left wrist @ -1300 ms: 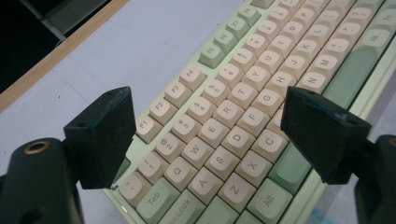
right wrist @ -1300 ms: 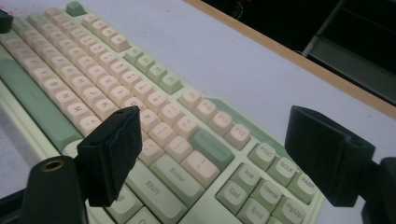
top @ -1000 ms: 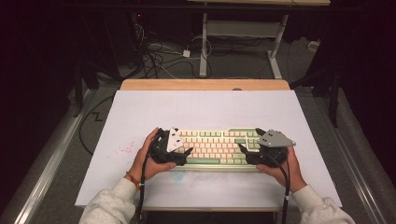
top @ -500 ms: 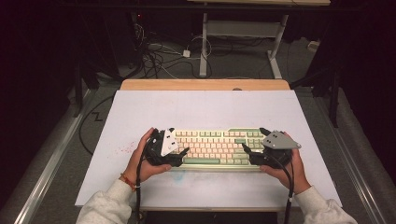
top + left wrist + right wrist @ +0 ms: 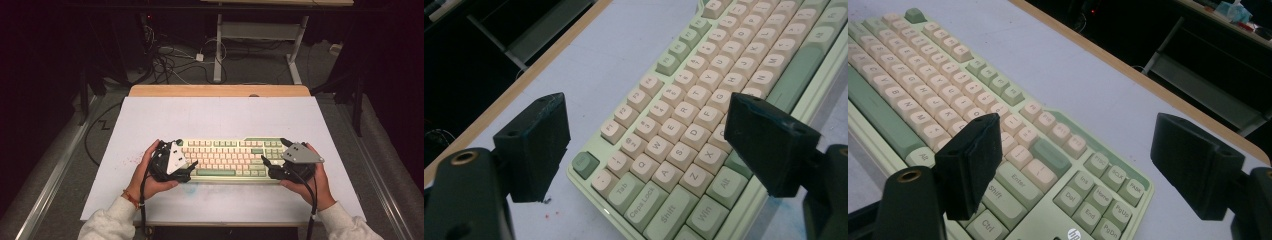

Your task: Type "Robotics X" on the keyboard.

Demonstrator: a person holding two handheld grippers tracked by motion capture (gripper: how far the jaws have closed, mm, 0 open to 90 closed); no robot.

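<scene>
A pale green keyboard (image 5: 227, 160) with cream keys lies near the front of the white table top (image 5: 220, 117). My left gripper (image 5: 186, 160) is open at the keyboard's left end. In the left gripper view (image 5: 646, 107) one jaw hangs over the table beyond the far edge and the other over the Alt key, with the keyboard (image 5: 684, 150) between them. My right gripper (image 5: 274, 157) is open at the right end. In the right gripper view (image 5: 1078, 125) its jaws straddle the Enter and navigation keys of the keyboard (image 5: 948, 90). Neither gripper holds anything.
A wooden strip (image 5: 220, 90) runs along the table's far edge. Behind it, cables (image 5: 165, 60) and a white desk frame (image 5: 260, 35) stand on the dark floor. Metal rails (image 5: 55, 185) flank the table. White sleeves (image 5: 107, 225) come in from below.
Both grippers have drifted slightly outward along the keyboard's ends, the right one a little toward the front. The keyboard has stayed in place and both grippers remain open.
</scene>
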